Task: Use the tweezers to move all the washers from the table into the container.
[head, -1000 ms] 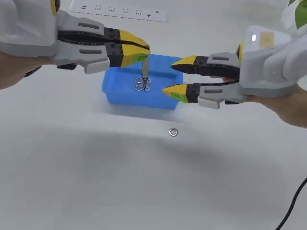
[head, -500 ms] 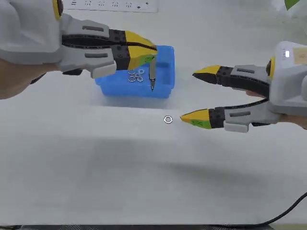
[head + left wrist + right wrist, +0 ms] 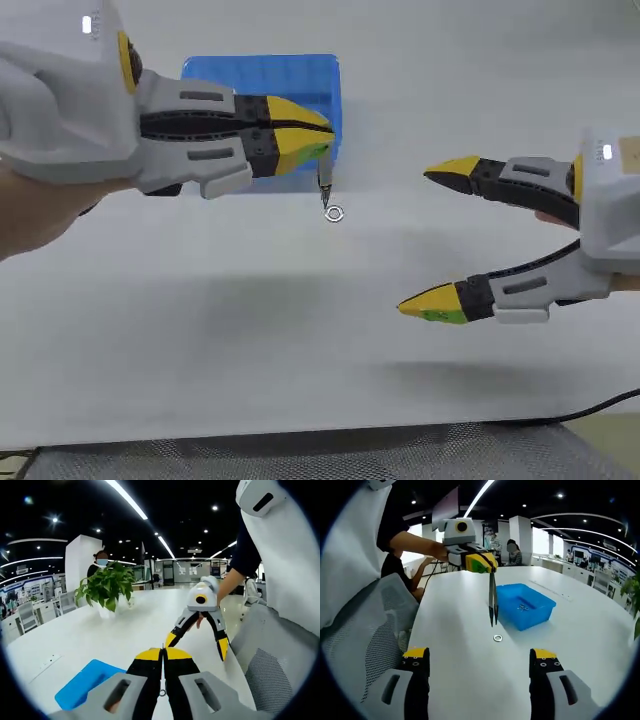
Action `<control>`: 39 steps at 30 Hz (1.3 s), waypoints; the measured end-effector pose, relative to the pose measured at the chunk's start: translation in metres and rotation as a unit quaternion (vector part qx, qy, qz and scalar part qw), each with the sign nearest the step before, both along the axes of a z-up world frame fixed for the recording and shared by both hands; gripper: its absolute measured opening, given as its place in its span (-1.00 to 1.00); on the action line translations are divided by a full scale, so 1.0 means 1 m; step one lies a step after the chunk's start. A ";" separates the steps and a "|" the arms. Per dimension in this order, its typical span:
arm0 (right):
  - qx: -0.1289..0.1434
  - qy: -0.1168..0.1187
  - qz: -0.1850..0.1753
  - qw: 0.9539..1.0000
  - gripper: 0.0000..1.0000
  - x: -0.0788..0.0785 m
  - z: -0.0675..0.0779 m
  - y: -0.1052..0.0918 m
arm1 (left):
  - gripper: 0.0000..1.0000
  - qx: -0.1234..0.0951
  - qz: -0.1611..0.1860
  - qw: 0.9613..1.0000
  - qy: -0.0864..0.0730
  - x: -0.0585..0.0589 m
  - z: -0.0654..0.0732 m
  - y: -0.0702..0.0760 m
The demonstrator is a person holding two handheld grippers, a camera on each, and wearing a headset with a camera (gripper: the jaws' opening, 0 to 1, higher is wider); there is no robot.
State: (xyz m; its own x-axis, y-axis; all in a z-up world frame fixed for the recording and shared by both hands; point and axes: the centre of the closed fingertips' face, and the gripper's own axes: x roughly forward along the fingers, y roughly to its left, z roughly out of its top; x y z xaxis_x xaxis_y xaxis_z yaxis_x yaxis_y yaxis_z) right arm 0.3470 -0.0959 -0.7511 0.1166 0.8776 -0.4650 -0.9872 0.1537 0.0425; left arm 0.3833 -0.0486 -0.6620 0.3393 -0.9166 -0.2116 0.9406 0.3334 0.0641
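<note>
Tweezers [image 3: 325, 185] are hanging tips-down from the left tool [image 3: 300, 135], whose yellow-tipped jaws are pressing together on the upper end. In the left gripper view the two jaws are meeting flat with no gap, and the thin metal legs are running down between them. The tips are pointing at a single washer [image 3: 334, 214] that is lying flat on the white table [image 3: 200, 330], just in front of the blue container [image 3: 262, 75]. In the right gripper view a sliver of table is showing between tips and ring, so the tips seem to be hovering just above it rather than touching, though the angle is making this hard to judge. The container is sitting just behind the left tool in the head view, partly covered by that tool's body. From the right gripper view several other washers [image 3: 522, 607] are lying together on the container's floor. The right tool [image 3: 420, 240] is hanging over bare table to the right of the ring, well apart from it, with its jaws spreading wide and gripping nothing. A potted plant [image 3: 107, 587] is standing far back on the table in the left gripper view.
</note>
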 end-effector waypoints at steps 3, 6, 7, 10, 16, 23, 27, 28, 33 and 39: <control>-0.003 0.010 0.000 1.000 0.70 -0.003 -0.004 -0.003 | -0.92 -0.006 0.006 1.000 0.005 -0.004 -0.004 -0.011; -0.004 0.020 -0.002 1.000 0.82 -0.005 -0.007 -0.004 | -0.92 0.000 0.003 1.000 0.011 -0.008 -0.010 -0.014; -0.003 0.029 -0.004 1.000 0.91 -0.006 -0.008 -0.004 | -0.92 0.008 0.003 1.000 0.012 -0.008 -0.014 -0.012; -0.003 0.040 0.000 0.999 1.00 -0.008 -0.011 -0.001 | -0.92 0.006 0.012 1.000 0.015 -0.006 -0.015 -0.008; 0.003 0.044 0.012 0.999 1.00 -0.010 -0.013 0.007 | -0.92 -0.004 0.018 1.000 0.017 0.001 -0.013 -0.004; -0.005 0.041 0.026 0.999 1.00 -0.015 -0.015 0.007 | -0.92 -0.010 0.014 1.000 0.024 0.003 -0.018 -0.011; -0.010 0.046 0.025 0.999 1.00 -0.018 -0.019 0.004 | -0.92 -0.007 0.010 1.000 0.025 0.002 -0.022 -0.014; -0.011 0.047 0.025 0.999 1.00 -0.018 -0.019 0.003 | -0.92 -0.006 0.009 1.000 0.024 0.002 -0.023 -0.014; -0.011 0.047 0.026 0.998 1.00 -0.019 -0.020 0.007 | -0.92 -0.007 0.006 1.000 0.020 0.001 -0.022 -0.013; -0.005 0.033 0.047 0.998 0.99 -0.010 -0.017 0.028 | -0.92 0.006 -0.009 1.000 0.023 -0.002 -0.023 -0.010</control>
State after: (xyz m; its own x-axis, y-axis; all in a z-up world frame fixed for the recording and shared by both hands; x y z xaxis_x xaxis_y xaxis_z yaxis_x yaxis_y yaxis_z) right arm 0.3371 -0.0682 -0.7678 0.0020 0.8785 -0.4778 -0.9923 0.0609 0.1078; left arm 0.3812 -0.0582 -0.6847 0.3134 -0.9193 -0.2379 0.9482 0.3166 0.0256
